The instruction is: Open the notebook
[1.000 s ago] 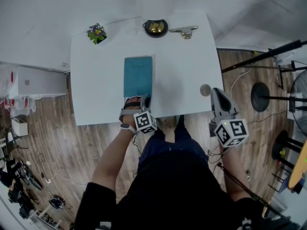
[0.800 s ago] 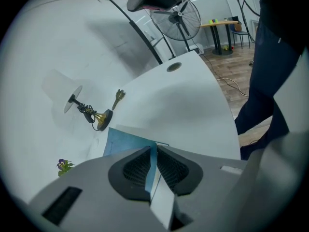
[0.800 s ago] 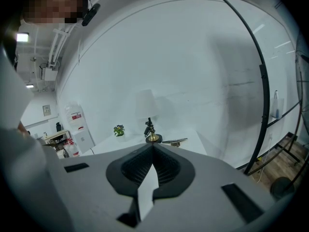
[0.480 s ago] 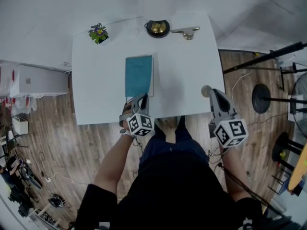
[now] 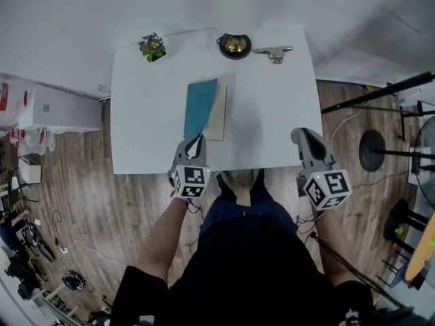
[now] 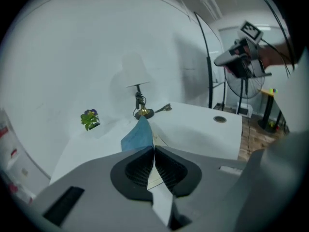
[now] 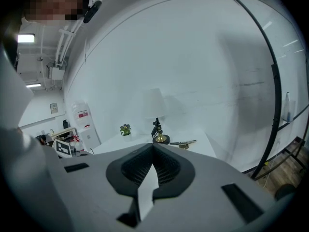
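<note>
White table [image 5: 143, 114] with a teal notebook [image 5: 217, 119] at its middle, the cover pinched by the left gripper [image 5: 195, 141].

The notebook lies lengthwise away from the person. Its teal cover [image 5: 201, 106] is tilted up along the right side, and a cream page shows beneath it. In the left gripper view the jaws are pressed together on the near edge of the cover, with the thin sheet running out between the pads. The right gripper [image 5: 304, 136] hangs over the table's near right edge, well apart from the notebook, its jaws closed against each other with nothing between them. At the far edge stands a lamp [image 5: 235, 45] on a dark round base with a brass centre. A metal clip [image 5: 274, 53] lies just to its right, and a small potted plant [image 5: 153, 47] stands near the far left corner.
</note>
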Demonstrator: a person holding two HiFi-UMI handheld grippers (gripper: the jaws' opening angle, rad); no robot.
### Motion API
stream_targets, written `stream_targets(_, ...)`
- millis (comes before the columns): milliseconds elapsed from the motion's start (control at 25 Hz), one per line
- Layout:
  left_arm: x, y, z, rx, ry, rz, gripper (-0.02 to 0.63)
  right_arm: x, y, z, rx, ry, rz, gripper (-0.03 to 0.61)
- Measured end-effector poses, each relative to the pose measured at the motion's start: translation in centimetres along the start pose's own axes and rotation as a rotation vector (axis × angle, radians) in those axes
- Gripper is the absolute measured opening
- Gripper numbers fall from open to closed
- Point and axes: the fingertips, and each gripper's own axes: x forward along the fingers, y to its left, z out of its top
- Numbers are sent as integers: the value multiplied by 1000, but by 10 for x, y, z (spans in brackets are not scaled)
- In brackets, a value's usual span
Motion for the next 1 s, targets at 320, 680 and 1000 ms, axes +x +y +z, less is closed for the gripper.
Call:
stream_targets(320, -37, 71, -6, -496, -116, 98, 18, 7, 13, 8, -27, -3, 25, 5)
stream_targets(680, -54, 138, -49, -745, -131, 226, 20, 14, 24, 10, -48, 6, 41, 5)
stream_targets(1000, -48, 176, -97, -870, -67, 298, 21, 20, 25, 15, -51, 13, 30, 5)
